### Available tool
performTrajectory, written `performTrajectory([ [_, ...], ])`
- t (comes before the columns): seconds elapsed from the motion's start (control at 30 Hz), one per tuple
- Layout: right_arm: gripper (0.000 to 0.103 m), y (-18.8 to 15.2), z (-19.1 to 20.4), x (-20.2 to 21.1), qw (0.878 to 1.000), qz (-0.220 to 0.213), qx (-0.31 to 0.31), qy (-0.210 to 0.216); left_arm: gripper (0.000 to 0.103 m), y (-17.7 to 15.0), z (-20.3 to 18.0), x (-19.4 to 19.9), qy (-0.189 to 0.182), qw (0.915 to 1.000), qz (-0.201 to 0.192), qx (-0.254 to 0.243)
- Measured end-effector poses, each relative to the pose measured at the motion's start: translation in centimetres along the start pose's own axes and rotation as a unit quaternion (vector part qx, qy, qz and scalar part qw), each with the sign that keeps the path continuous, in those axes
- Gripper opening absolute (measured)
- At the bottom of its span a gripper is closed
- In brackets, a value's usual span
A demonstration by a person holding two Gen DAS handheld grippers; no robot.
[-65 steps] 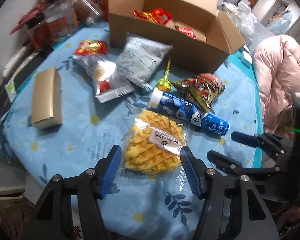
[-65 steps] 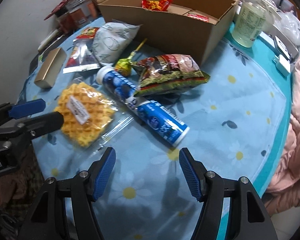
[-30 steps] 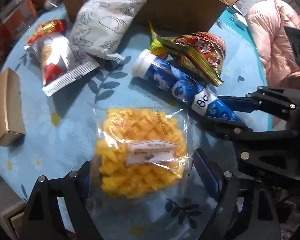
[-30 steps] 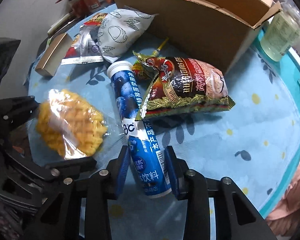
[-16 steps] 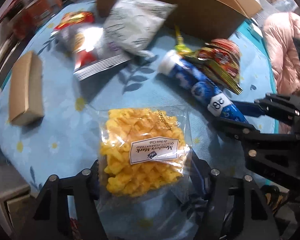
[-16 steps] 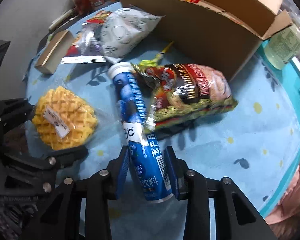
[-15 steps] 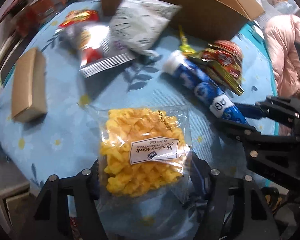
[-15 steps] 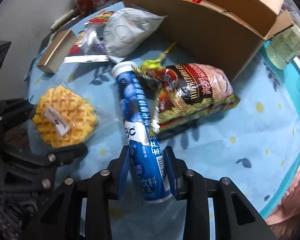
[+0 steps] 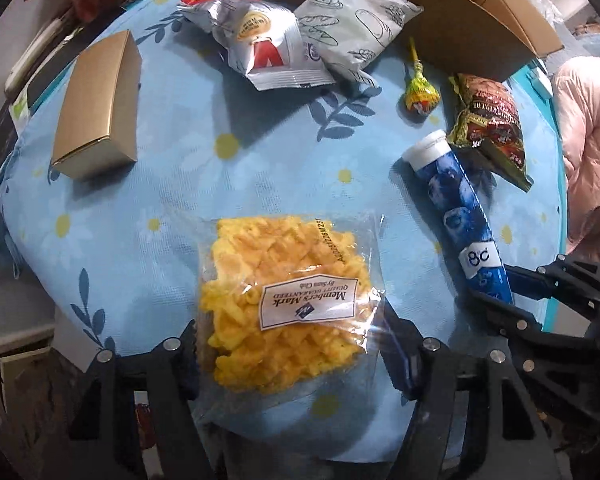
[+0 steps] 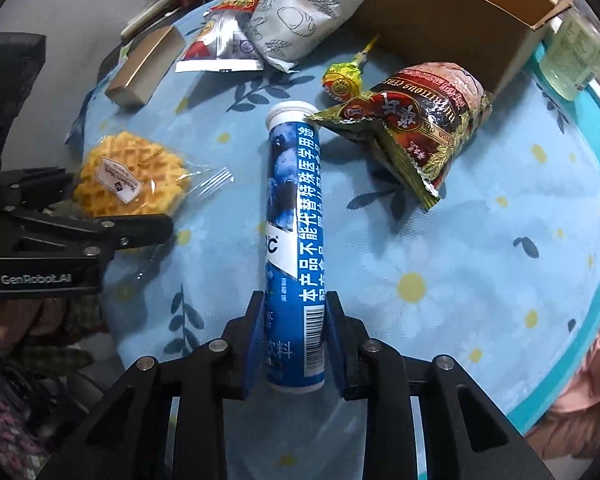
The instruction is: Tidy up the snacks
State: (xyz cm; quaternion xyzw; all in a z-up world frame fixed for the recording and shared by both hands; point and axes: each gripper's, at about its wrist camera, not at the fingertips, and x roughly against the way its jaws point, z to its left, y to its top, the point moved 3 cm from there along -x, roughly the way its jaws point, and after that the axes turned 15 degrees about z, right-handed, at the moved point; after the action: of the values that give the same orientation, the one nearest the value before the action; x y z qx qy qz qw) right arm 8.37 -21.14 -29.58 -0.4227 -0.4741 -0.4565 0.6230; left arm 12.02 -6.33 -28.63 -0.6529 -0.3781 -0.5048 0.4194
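Note:
My left gripper [image 9: 296, 350] is shut on a clear bag of yellow waffles [image 9: 284, 300], held above the blue flowered tablecloth [image 9: 180, 184]; the bag also shows in the right wrist view [image 10: 132, 178]. My right gripper [image 10: 296, 328] is shut on the lower end of a blue tube with a white cap [image 10: 296, 232], which points toward the open cardboard box [image 10: 432, 8]. The tube also shows in the left wrist view [image 9: 456, 212]. The box [image 9: 440, 4] stands at the far side of the table.
On the cloth lie a gold box [image 9: 96, 108], a silver snack pack [image 9: 264, 48], a white bread-print pouch [image 9: 356, 32], a lollipop [image 9: 420, 92] and a dark red snack bag [image 10: 412, 120]. A pale green jar [image 10: 572, 56] stands right of the box. A pink jacket [image 9: 592, 140] is at the right.
Both grippers closed on their items and lifted them. The tube pulled out from under the red snack bag and now points straight ahead. The waffle bag rose off the cloth.

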Motion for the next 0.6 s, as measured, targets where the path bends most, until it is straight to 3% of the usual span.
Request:
performTrajectory([
  [0.2,0.042,2.7,1.2,-0.6,1.000,-0.008,0.003,-0.003,0.074,0.7,-0.4,-0.4,0.017,0.9998,-0.003,-0.007],
  [0.33,0.044,4.1,2.0,-0.7,0.999,-0.018,0.017,-0.022,0.074,1.0,-1.4,-0.5,0.032,0.9994,-0.012,-0.010],
  [0.37,0.044,4.5,2.2,-0.7,0.999,-0.019,0.019,-0.027,0.074,0.9,-1.6,-0.4,0.035,0.9992,-0.015,-0.011],
  [0.43,0.028,4.9,2.5,-0.7,0.999,-0.026,0.019,-0.042,0.070,1.0,-1.8,0.0,0.035,0.9991,-0.019,-0.012],
  [0.6,0.028,4.7,2.5,-0.7,1.000,-0.024,0.006,-0.009,0.065,0.7,-1.3,0.6,0.013,0.9998,-0.012,0.002],
])
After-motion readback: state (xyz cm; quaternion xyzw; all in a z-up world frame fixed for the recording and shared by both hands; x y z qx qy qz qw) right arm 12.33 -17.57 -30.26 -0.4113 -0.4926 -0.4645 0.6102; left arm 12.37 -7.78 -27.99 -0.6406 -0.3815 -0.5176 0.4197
